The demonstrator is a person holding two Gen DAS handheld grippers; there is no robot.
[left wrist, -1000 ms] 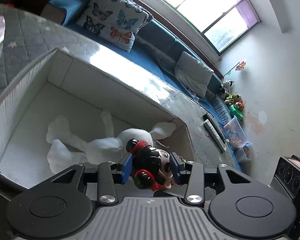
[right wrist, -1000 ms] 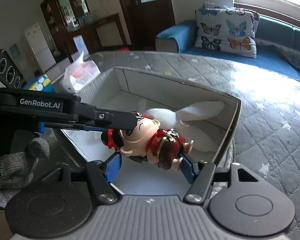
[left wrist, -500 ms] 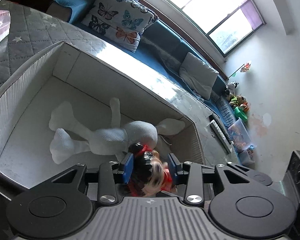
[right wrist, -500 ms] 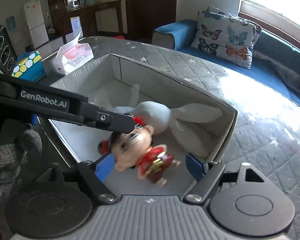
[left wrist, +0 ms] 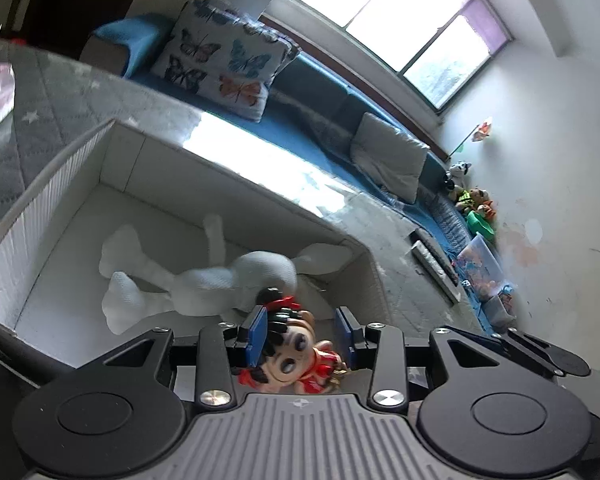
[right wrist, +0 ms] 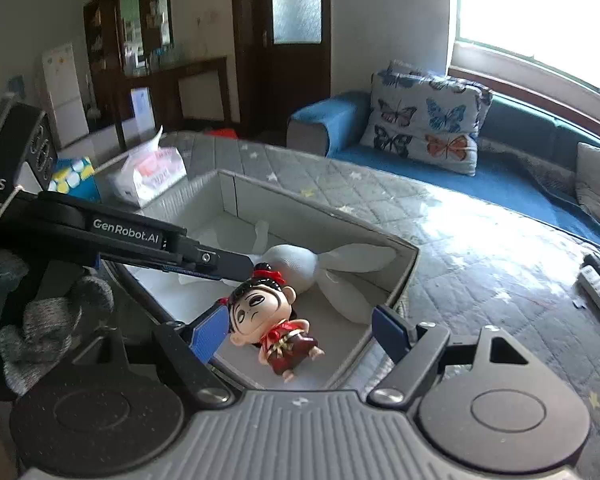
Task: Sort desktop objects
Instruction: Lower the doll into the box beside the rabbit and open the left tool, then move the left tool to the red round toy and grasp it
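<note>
- The figurine (right wrist: 274,322) is a small doll with black hair, a red bow, a big pale face and a red costume.
- I see it lying on its back on the floor of the white box (right wrist: 400,276).
- My right tool (right wrist: 300,330) is spread wide open above it, not touching.
- My left tool (left wrist: 302,332) is open too, its blue pads either side of the head.
- A white plush rabbit (right wrist: 320,262) lies just behind the figurine; the box stands on the quilted bench (right wrist: 460,248).
</note>
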